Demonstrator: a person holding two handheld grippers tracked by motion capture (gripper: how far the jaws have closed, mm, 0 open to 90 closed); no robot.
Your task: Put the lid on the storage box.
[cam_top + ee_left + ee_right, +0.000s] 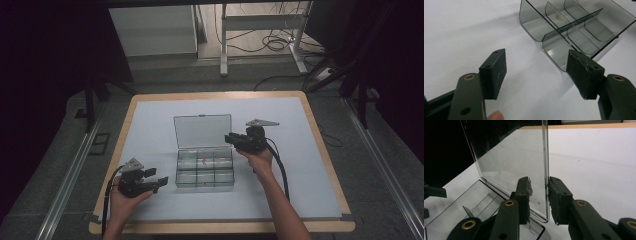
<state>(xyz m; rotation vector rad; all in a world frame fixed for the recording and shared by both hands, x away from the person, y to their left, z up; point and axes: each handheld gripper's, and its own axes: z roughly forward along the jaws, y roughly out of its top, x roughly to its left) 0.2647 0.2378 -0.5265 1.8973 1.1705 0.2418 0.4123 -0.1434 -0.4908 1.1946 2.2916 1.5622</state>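
A clear plastic compartment box (205,172) sits mid-table with its lid (202,131) standing upright at the back. A small pale item (202,161) lies in one rear compartment, also seen in the left gripper view as the pale item (559,16). My right gripper (231,139) reaches in from the right and straddles the lid's side edge. In the right gripper view the lid (511,165) stands between the jaws of that gripper (539,192), with a gap on one side. My left gripper (155,181) rests open left of the box, nothing between its jaws (536,65).
The box (554,47) stands on a white mat (300,175) on a wood-edged table (220,227). Beyond the far edge are desk legs and floor cables (270,45). Metal rails (70,175) run along both sides.
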